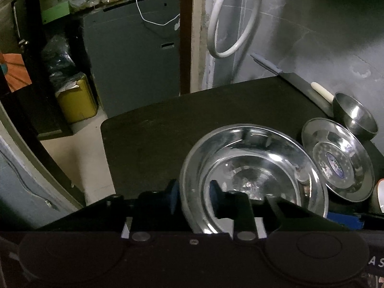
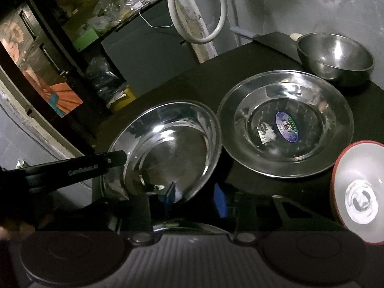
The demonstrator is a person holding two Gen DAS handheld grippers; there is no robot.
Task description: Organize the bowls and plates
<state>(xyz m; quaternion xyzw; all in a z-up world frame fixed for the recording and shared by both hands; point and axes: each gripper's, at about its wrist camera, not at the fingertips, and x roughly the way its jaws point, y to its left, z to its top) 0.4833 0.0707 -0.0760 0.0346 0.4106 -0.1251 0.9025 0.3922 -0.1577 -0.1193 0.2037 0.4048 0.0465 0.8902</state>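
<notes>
Two hand-held grippers: both on the same deep steel plate, opposite rims.
Left hand-held gripper point(image 1: 194, 198): blue pads straddle the near-left rim of the deep steel plate point(image 1: 254, 177), one pad outside, one inside; narrow gap, pinching the rim.
Right hand-held gripper point(image 2: 195, 198): pads either side of the plate's near-right rim, closed down on it; outer pad looks slightly off the metal, contact there hard to confirm.
Deep steel plate: on the black desk point(image 1: 153, 129), near edge; in the right wrist view it sits tilted, far-left side up.
Labelled steel plate point(image 2: 285, 122): flat on the desk just right of the gripped one, rims nearly touching; blue oval sticker in the centre.
Steel bowl point(image 2: 336, 57): upright behind the labelled plate, by the wall.
Red-rimmed bowl point(image 2: 357, 192): far right, near edge, white inside, partly cut off.
Knife point(image 1: 292, 79): lies against the wall behind the bowl, grey handle pointing left.
White hose point(image 1: 230, 19): loop hanging on the wall.
</notes>
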